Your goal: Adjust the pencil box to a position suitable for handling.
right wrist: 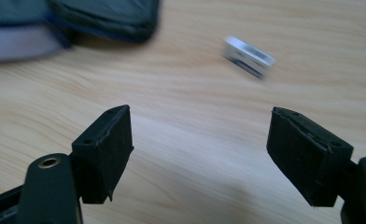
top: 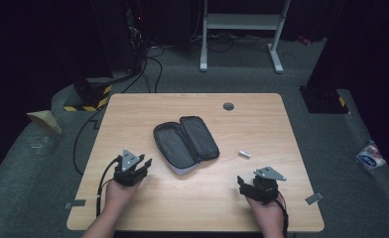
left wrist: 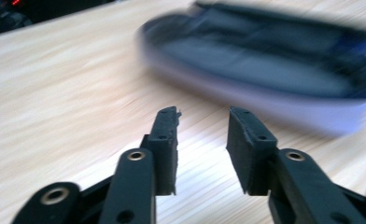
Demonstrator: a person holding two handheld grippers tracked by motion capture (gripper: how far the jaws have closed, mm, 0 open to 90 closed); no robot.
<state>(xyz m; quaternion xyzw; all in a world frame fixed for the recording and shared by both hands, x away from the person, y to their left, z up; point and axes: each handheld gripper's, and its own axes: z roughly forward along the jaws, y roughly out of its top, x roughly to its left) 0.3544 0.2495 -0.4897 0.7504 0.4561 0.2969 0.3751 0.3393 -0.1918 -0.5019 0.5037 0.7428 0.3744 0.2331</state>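
Note:
An open black zip case point(top: 185, 144) lies in the middle of the wooden table point(top: 207, 208), its two halves spread flat. A small silver metal piece point(top: 244, 153) rests to its right. My left gripper point(top: 144, 166) is at the case's near left, open, with nothing between its jaws; in the left gripper view the gripper point(left wrist: 203, 114) points at the blurred case point(left wrist: 265, 65). My right gripper point(top: 246, 182) sits below the silver piece, open wide and empty. The right gripper view puts that gripper point(right wrist: 200, 119) short of the silver piece point(right wrist: 249, 57), with the case's corner point(right wrist: 102, 16) at the upper left.
A grey round grommet point(top: 228, 106) sits near the table's far edge. Grey tape strips mark the right edge point(top: 313, 198) and the left edge point(top: 76, 203). On the floor are cables, a white frame point(top: 242, 25) and a packet point(top: 370, 156).

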